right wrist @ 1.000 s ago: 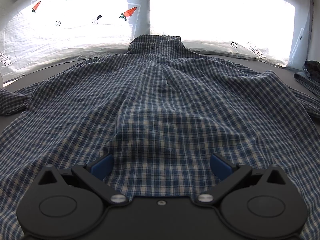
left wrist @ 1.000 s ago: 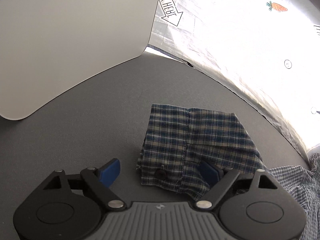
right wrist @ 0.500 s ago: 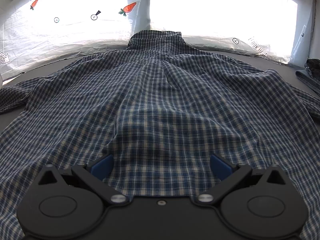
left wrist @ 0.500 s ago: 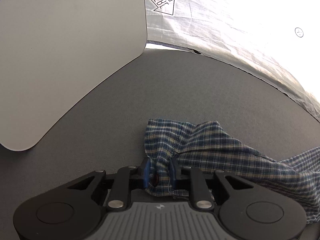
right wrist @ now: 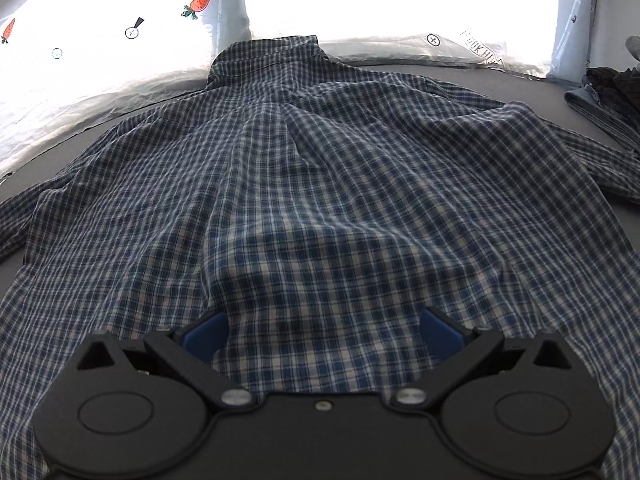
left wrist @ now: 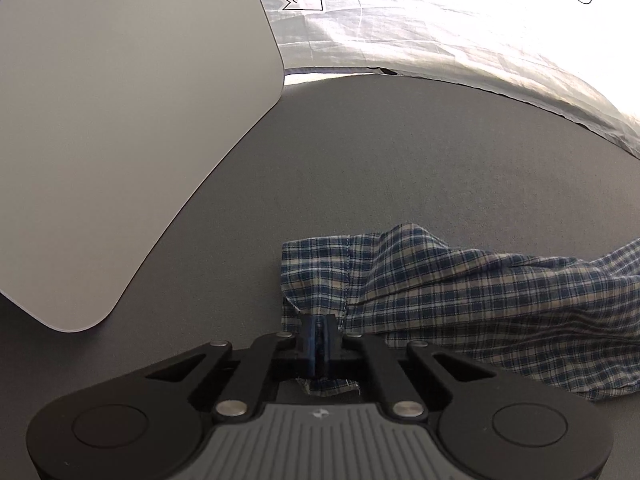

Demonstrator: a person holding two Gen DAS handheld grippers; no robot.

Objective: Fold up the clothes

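At six o'clock in the left wrist view, the left gripper (left wrist: 319, 338) pinches the plaid sleeve cuff (left wrist: 316, 276), blue pads pressed together on the crumpled woven check. The sleeve trails toward three o'clock over the matte grey table (left wrist: 400, 160); a smooth, round-cornered grey board (left wrist: 120, 120) lies at ten o'clock. The right gripper (right wrist: 320, 332) hovers spread wide, holding nothing, over the shirt (right wrist: 320, 180), collar (right wrist: 268, 54) at twelve o'clock.

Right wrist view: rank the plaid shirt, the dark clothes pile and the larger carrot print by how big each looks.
1. plaid shirt, fills most of the view
2. dark clothes pile, partly cut off at the right edge
3. carrot print, smallest, though farthest away
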